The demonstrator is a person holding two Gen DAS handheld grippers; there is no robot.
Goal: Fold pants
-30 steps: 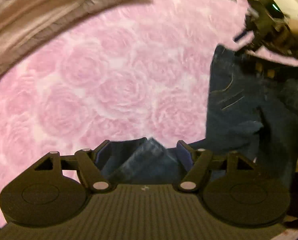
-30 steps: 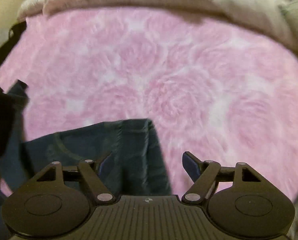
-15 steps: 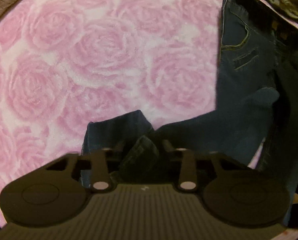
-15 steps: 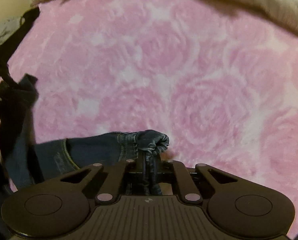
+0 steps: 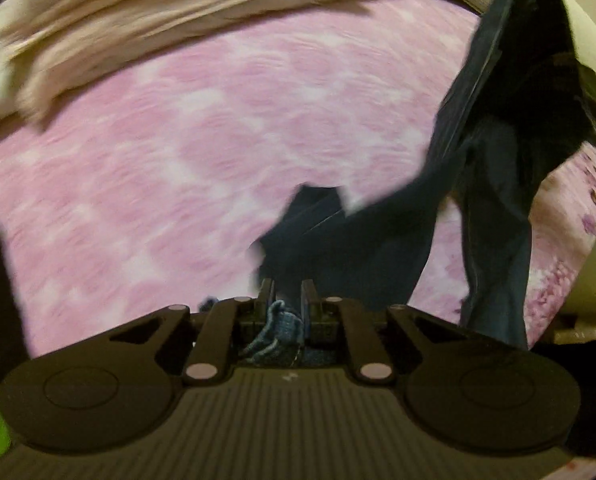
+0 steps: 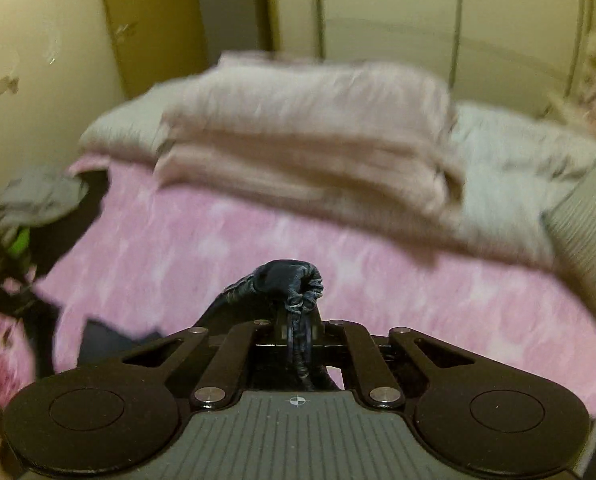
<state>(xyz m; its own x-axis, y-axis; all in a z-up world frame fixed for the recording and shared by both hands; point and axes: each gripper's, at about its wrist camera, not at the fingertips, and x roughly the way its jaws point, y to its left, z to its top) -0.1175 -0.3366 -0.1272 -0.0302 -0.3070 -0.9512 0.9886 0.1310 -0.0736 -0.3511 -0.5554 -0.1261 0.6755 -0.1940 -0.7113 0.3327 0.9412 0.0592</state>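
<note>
Dark blue jeans (image 5: 493, 184) hang in the air over a pink rose-patterned bedspread (image 5: 178, 168), stretched from upper right down to my left gripper (image 5: 286, 300). That gripper is shut on a bunched hem of the jeans, frayed denim showing between its jaws. In the right wrist view my right gripper (image 6: 298, 330) is shut on a crumpled wad of the jeans (image 6: 288, 280), which sticks up past the fingertips. A dark fold of the jeans (image 6: 110, 338) shows low on the left over the bedspread (image 6: 417, 300). Both views are motion-blurred.
Folded beige blankets (image 6: 305, 136) and pale pillows (image 6: 517, 152) are stacked at the head of the bed. A ribbed cushion (image 6: 589, 208) lies at the right. Cream walls and cupboard doors (image 6: 377, 20) stand behind. The other gripper (image 6: 6, 256) with a green light shows at far left.
Both grippers, open a second ago, have shut on the jeans and risen, lifting the fabric off the bedspread. Both views tilted up toward the head of the bed.
</note>
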